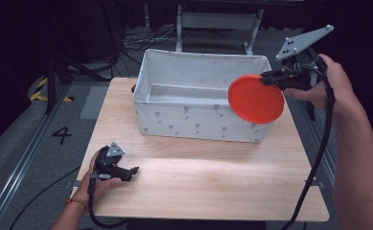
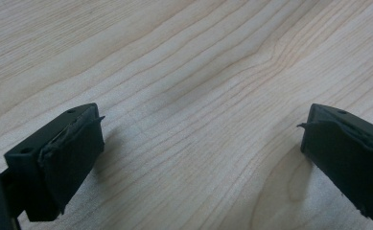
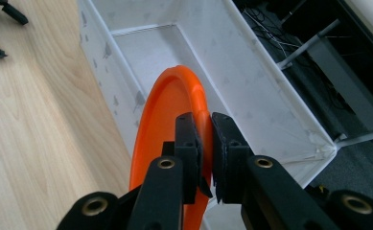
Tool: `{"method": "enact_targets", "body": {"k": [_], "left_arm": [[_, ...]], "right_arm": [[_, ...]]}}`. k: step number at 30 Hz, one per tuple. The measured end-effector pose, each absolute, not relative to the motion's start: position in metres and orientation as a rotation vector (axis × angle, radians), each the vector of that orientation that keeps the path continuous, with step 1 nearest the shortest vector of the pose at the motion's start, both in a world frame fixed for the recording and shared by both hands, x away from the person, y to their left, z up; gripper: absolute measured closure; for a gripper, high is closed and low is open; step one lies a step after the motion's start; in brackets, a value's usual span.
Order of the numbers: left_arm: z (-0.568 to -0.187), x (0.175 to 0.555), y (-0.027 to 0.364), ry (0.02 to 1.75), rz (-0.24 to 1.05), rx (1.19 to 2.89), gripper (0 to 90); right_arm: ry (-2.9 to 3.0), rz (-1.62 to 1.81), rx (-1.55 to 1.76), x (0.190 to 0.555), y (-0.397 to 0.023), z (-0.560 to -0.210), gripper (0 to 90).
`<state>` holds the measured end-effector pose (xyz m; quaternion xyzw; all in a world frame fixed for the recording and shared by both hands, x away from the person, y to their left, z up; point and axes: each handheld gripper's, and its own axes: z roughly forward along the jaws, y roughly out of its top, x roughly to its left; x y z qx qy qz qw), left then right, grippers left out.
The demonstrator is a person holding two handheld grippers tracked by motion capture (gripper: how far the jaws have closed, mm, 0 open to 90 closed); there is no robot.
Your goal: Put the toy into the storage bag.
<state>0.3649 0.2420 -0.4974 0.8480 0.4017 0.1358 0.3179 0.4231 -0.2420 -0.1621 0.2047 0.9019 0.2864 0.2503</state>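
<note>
An orange round plate (image 1: 255,99) hangs on edge above the right end of a white fabric bin (image 1: 193,117). My right gripper (image 1: 266,76) is shut on the plate's rim, coming in from the right. In the right gripper view the jaws pinch the orange plate (image 3: 167,110) above the front wall of the bin (image 3: 251,81), which looks bare inside. My left gripper (image 1: 135,169) rests low on the wooden table (image 1: 213,182) near its front left corner. Its jaws stand wide apart over bare wood (image 2: 198,96) with nothing between them.
The bin takes up the back half of the table. Beyond the table are a dark floor with cables (image 1: 141,40) and a metal frame (image 1: 217,21). A floor mark "4" (image 1: 62,135) lies to the left.
</note>
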Motion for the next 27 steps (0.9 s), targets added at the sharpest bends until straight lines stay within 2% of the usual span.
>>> {"method": "enact_targets", "body": {"k": [11,27], "left_arm": [[-0.497,0.365,0.242,1.06,0.356,2.229,1.3],[-0.498,0.365,0.242,1.052,0.361,2.228,1.3]], "right_arm": [[2.418,0.818,0.592,0.455,-0.242,-0.146,82.1],[2.452,0.813,0.659,0.514,-0.246,-0.18,82.1]]}}
